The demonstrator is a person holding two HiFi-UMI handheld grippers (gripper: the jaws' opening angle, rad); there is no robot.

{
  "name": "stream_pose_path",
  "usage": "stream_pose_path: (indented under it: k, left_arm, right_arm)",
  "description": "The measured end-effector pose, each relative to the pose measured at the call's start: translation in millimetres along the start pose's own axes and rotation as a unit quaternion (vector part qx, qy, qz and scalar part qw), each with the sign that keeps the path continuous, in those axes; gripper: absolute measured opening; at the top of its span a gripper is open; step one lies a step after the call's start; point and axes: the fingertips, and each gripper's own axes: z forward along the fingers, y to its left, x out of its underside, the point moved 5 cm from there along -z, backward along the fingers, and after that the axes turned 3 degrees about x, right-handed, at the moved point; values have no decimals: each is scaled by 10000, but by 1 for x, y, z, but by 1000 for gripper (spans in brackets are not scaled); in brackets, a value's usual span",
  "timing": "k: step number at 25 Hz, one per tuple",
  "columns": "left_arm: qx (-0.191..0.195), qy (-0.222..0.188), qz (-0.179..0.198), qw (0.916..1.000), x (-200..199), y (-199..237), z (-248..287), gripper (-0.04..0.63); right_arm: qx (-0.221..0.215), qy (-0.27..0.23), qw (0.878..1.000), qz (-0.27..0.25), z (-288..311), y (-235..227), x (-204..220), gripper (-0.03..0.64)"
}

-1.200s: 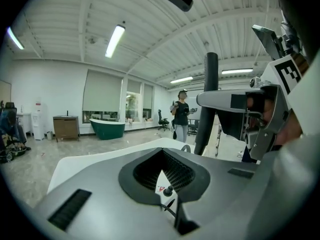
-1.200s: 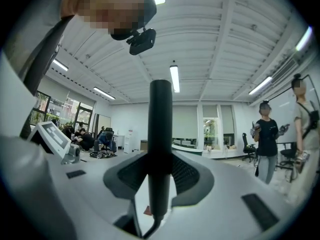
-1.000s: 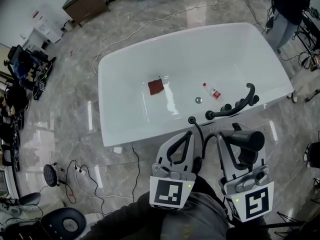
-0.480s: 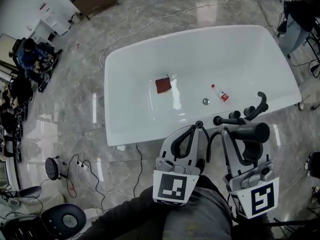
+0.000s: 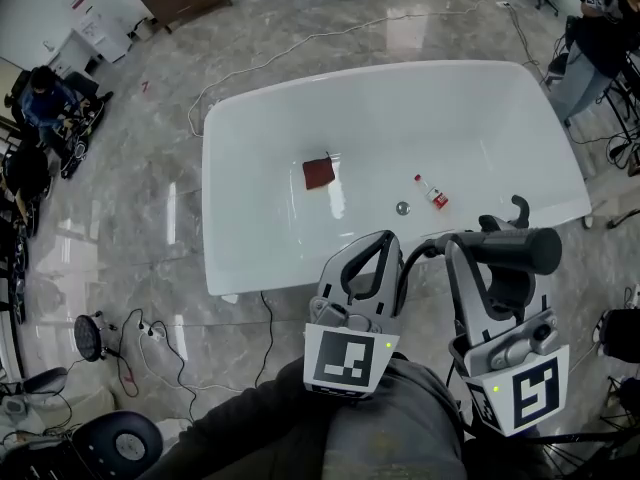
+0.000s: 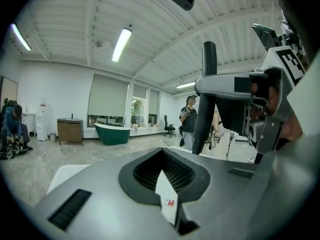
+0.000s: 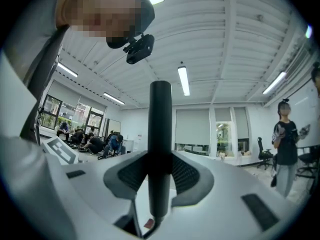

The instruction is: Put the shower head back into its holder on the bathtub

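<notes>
My right gripper [image 5: 498, 268] is shut on the black shower head [image 5: 515, 251], which stands upright between its pads [image 7: 127, 176] in the right gripper view. The shower head [image 6: 207, 89] also shows as a dark upright bar in the left gripper view. Its black hose [image 5: 415, 260] loops down between the two grippers. My left gripper [image 5: 385, 238] hovers over the near rim of the white bathtub [image 5: 230, 268], jaws together with nothing in them. The black faucet fittings [image 5: 516, 210] on the tub's near right rim are mostly hidden behind the shower head.
Inside the tub lie a red-brown cloth [image 5: 318, 174], a small bottle [image 5: 428, 192] and the drain [image 5: 402, 208]. Cables [image 5: 160, 343] trail over the marble floor at the left. People sit at the far left [image 5: 40, 98]; another person stands at the top right [image 5: 590, 43].
Both grippers have moved forward to the tub's near rim, the right one carrying the shower head up beside the faucet fittings. The fittings are now largely covered.
</notes>
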Motion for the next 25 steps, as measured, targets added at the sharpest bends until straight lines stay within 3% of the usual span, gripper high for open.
stream_pose_path:
  k: [11, 25]
  left_arm:
    - [32, -590, 32, 9982, -38, 21, 3, 5]
    - [121, -397, -102, 9991, -29, 33, 16, 5]
  right_arm:
    - [72, -613, 9963, -595, 21, 8, -65, 140]
    - [124, -205, 9989, -398, 42, 3, -38, 141]
